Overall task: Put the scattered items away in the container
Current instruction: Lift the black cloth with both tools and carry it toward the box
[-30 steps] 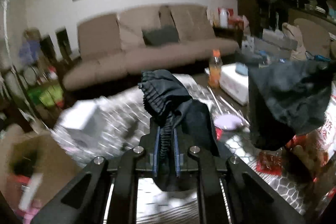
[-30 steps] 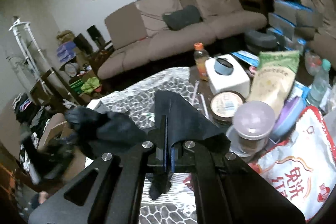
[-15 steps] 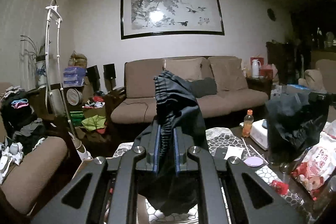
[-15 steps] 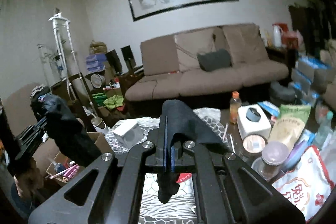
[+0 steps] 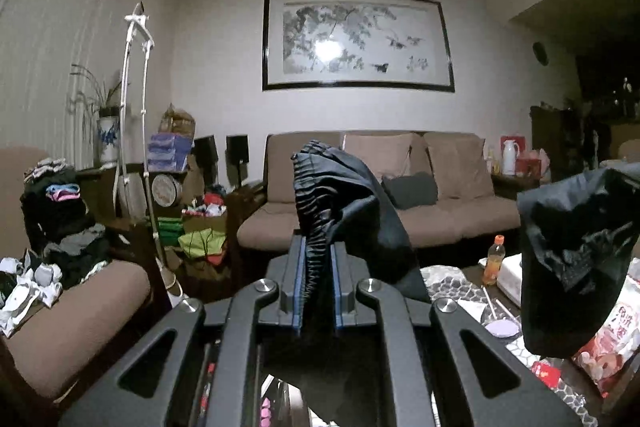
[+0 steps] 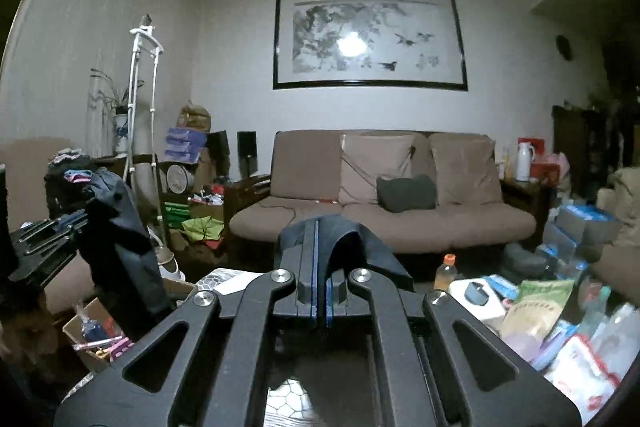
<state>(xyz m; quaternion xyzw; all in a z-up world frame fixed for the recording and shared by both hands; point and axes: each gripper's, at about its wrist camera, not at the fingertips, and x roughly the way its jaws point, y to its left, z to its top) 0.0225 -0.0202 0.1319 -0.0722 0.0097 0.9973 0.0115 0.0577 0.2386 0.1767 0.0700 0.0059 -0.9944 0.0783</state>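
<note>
My left gripper (image 5: 316,259) is shut on the gathered waistband of a dark garment (image 5: 352,211) and holds it up in the air. My right gripper (image 6: 321,259) is shut on another part of the same dark cloth (image 6: 348,239). In the left wrist view the right-hand end of the cloth (image 5: 572,259) hangs at the right. In the right wrist view the left gripper with its cloth (image 6: 120,239) shows at the left. A cardboard box (image 6: 96,331) with small items stands on the floor at the lower left.
A table with a patterned cover (image 6: 224,281) lies below, with an orange bottle (image 6: 444,271), a white box (image 6: 480,297) and snack bags (image 6: 532,311) on its right side. A brown sofa (image 6: 380,195) stands behind. A pile of clothes (image 5: 64,227) sits on a seat at the left.
Both grippers have risen and tilted up with the cloth. The view has gone from the table top to the far wall and sofa. The two ends of the cloth are farther apart.
</note>
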